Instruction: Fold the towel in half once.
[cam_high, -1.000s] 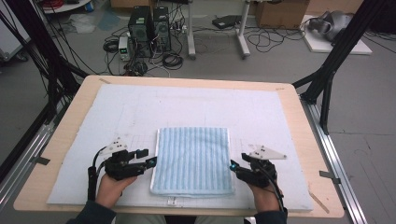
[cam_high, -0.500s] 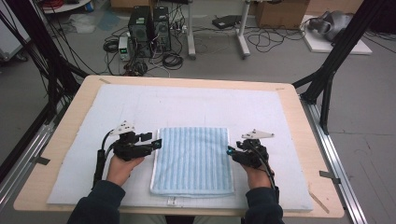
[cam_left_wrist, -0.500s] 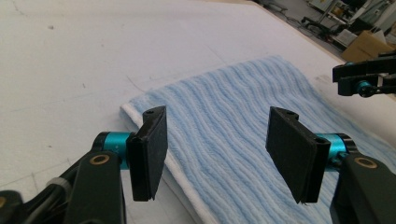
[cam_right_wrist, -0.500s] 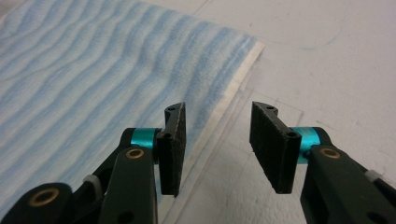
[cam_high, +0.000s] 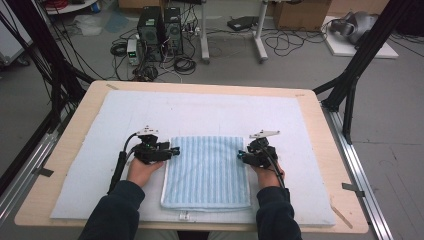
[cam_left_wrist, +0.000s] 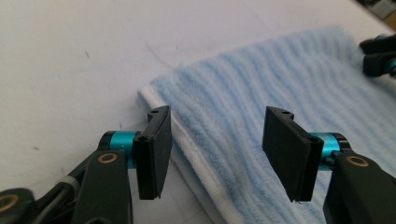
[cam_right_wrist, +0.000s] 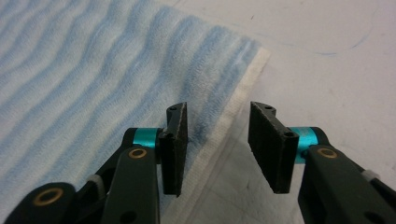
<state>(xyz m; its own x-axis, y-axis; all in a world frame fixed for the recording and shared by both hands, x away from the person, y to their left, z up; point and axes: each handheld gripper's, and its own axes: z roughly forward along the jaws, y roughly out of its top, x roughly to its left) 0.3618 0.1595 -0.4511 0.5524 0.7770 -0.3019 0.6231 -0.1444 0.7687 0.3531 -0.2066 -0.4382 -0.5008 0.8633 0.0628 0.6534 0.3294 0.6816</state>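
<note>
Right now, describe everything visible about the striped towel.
The folded towel is terry cloth with pale blue and white stripes and a white hem along its edges. It lies flat in a neat rectangle on the white mat, near the table's front edge. The left hand-held gripper and right hand-held gripper straddle its far corners, jaws open, not yet pinching.

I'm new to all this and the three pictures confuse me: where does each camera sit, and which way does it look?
High view: above the person's side, looking forward and down on the table; both sleeves, hands and grippers show.
Left gripper view: rides the left gripper, looking along its open jaws at the towel edge.
Right gripper view: rides the right gripper, jaws open astride the towel's other edge.
Shared: all three show the towel; the left gripper view also catches the right gripper, far off.
</note>
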